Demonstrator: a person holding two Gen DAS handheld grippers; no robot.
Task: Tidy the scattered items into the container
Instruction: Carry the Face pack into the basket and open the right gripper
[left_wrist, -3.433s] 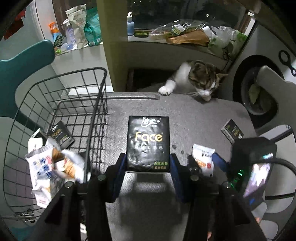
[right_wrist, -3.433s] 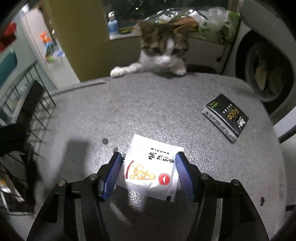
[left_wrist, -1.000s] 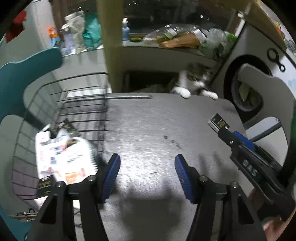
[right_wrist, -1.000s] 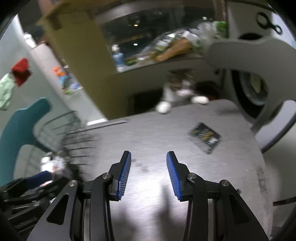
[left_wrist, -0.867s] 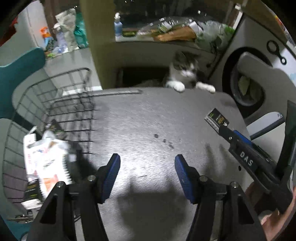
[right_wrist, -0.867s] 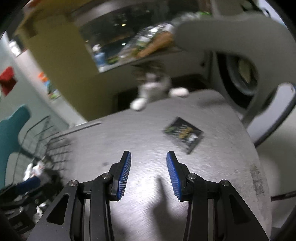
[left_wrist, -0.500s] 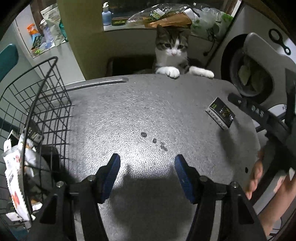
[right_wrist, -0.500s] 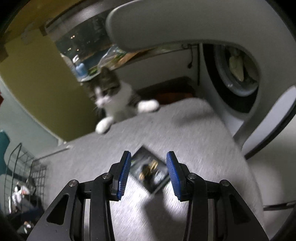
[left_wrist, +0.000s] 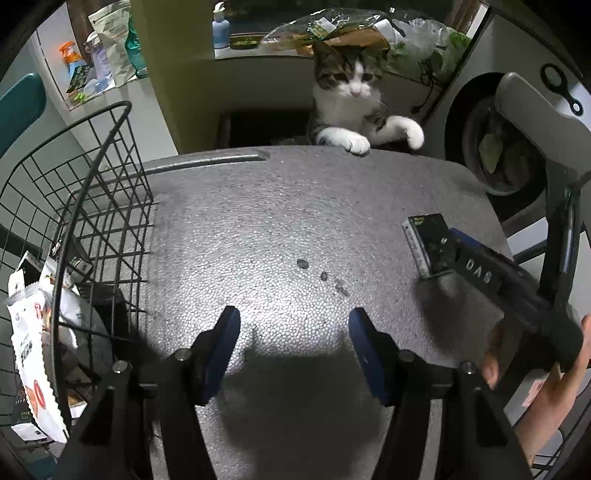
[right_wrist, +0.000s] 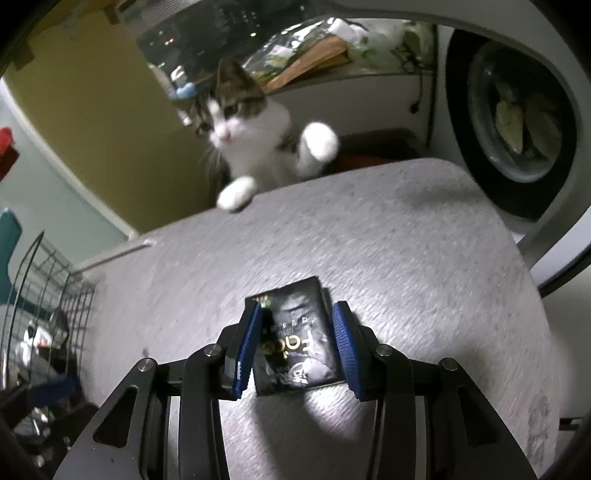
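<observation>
Right gripper (right_wrist: 295, 347) now straddles the small black foil tissue packet (right_wrist: 295, 341), jaws apart, not yet clamped.
Half a second ago it was only approaching; the packet, low centre on the grey foam tabletop (right_wrist: 406, 240), is the last loose item. Left gripper (left_wrist: 293, 336) hangs empty, jaws apart, beside the black wire basket (left_wrist: 88, 177).

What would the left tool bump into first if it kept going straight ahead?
Nothing on the table blocks the left tool; its open jaws point across bare foam. Past the far edge, the cat is roughly in line, though depth is hard to judge.
</observation>
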